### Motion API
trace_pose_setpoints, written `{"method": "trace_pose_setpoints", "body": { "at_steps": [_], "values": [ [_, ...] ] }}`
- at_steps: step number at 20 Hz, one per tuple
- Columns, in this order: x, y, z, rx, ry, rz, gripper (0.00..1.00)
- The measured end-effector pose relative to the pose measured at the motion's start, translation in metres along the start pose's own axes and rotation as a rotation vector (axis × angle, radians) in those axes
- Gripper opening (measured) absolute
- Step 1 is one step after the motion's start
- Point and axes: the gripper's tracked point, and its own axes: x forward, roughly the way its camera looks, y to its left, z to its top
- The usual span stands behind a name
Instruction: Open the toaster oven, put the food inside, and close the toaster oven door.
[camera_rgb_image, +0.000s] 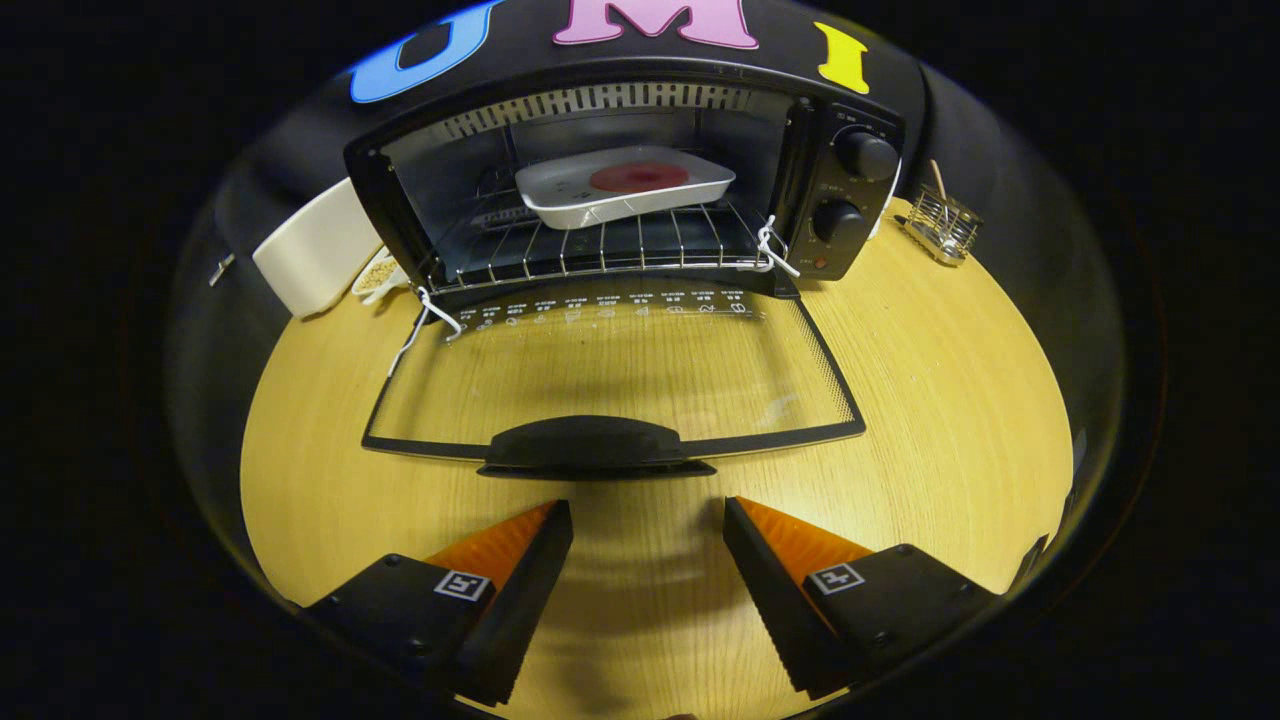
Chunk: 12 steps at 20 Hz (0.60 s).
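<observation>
A black toaster oven (840, 190) stands at the back of the wooden table with its glass door (610, 370) folded down flat. On the wire rack (600, 250) inside rests a white tray (625, 188) holding a round red slice of food (638, 177). The door's black handle (590, 447) lies just ahead of my fingertips. My gripper (648, 515) is open above the table, nothing between its fingers, a short way back from the handle.
A white container (315, 250) leans left of the oven, with a small dish of grains (378, 272) beside it. A wire holder (943, 225) sits to the right of the oven. Two black knobs (865, 155) face forward on the oven's right panel.
</observation>
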Motion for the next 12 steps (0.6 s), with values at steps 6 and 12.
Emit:
{"method": "trace_pose_setpoints", "body": {
  "at_steps": [6, 12],
  "values": [
    [-0.001, 0.012, 0.005, -0.041, -0.003, 0.006, 0.99],
    [-0.035, 0.015, 0.023, -0.125, -0.134, 0.056, 0.99]
  ]
}}
